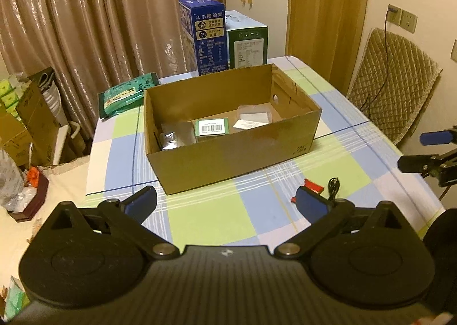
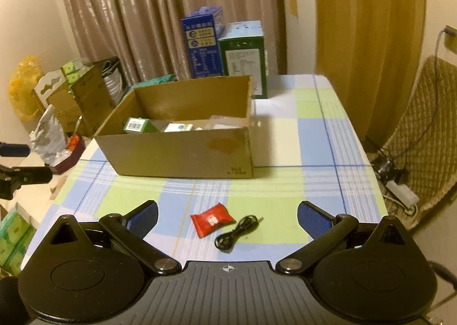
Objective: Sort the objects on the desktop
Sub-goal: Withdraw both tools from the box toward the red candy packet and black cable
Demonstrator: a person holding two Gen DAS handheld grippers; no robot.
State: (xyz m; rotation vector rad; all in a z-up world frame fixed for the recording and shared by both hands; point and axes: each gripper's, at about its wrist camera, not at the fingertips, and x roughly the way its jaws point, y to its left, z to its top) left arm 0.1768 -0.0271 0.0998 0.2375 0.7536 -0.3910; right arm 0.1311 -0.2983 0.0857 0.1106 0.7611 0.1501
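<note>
Hovering above the near edge of the surface [image 2: 314, 130], the left gripper [image 1: 225, 205] has its blue-padded jaws spread as wide as they go, with nothing between them but the checked cloth. The right gripper [image 2: 227, 213] is likewise wide open and empty; between its spread fingers, on the cloth near the near edge, lie a red packet [image 2: 212, 219] and, just beside it on the right, a coiled black cable [image 2: 237, 232], neither touched by the pads. In the left wrist view the same packet and cable are largely hidden behind the left gripper's right finger. The open cardboard box [image 1: 228, 153] stands at the middle of the surface, well apart from both grippers. Inside it lie a silver foil pouch [image 1: 174, 138] at the left end, a green box with a barcode label [image 1: 212, 127] in the middle, and clear-wrapped white items [image 1: 252, 119] at the right end. A blue carton [image 1: 204, 36] and a green carton [image 1: 247, 45] stand upright at the far edge behind the box, and a green bag [image 1: 125, 95] lies at the far left corner.
</note>
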